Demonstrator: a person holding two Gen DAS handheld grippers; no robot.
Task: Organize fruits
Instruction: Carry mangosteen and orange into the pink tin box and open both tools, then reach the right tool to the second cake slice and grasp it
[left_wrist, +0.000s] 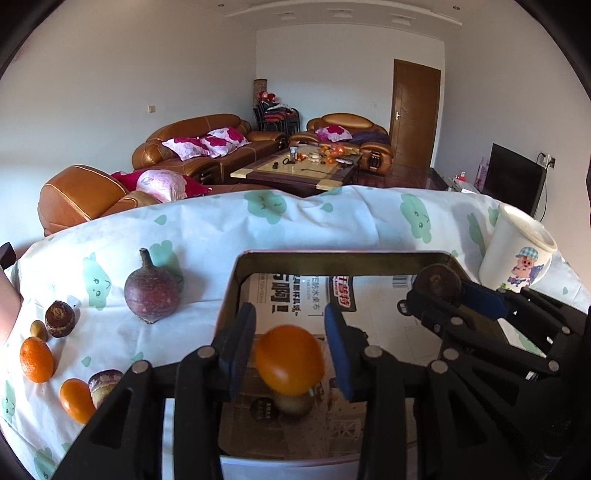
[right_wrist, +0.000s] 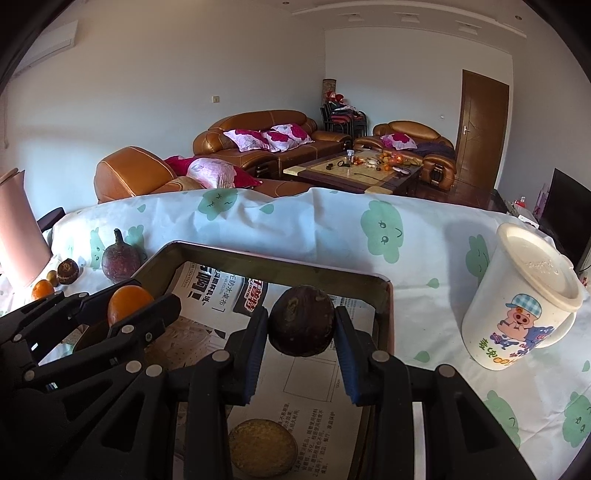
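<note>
My left gripper (left_wrist: 290, 350) hangs over the tray (left_wrist: 236, 280) with an orange (left_wrist: 290, 363) between its jaws. The pads stand clear of the fruit on both sides, so I read the jaws as open and the orange as let go; it looks blurred, and I can't tell whether it has settled on the paper lining or is dropping onto the small brownish fruit (left_wrist: 291, 404) just under it.

My right gripper (right_wrist: 301, 332) is over the same tray, nearer its far right corner, and is clamped on a dark round fruit (right_wrist: 301, 319), both pads pressing its sides. It is held above the lining, not resting on it. A yellowish fruit (right_wrist: 262, 441) lies in the tray below that gripper.

So the step in hand is the drop-off: left side released, right side not yet.

Next, I judge, I should lower the right fruit to a bare patch of lining, away from the yellowish one, and spread the jaws gently so it doesn't roll. Then the left should lift straight out without nudging the orange.

More work waits on the cloth (left_wrist: 332, 229) left of the tray: a purple fruit (left_wrist: 152, 291), a dark nut-like one (left_wrist: 59, 319), two more oranges (left_wrist: 36, 360) and some smaller pieces. A cup (right_wrist: 517, 306) stands to the right, clear of the tray.
</note>
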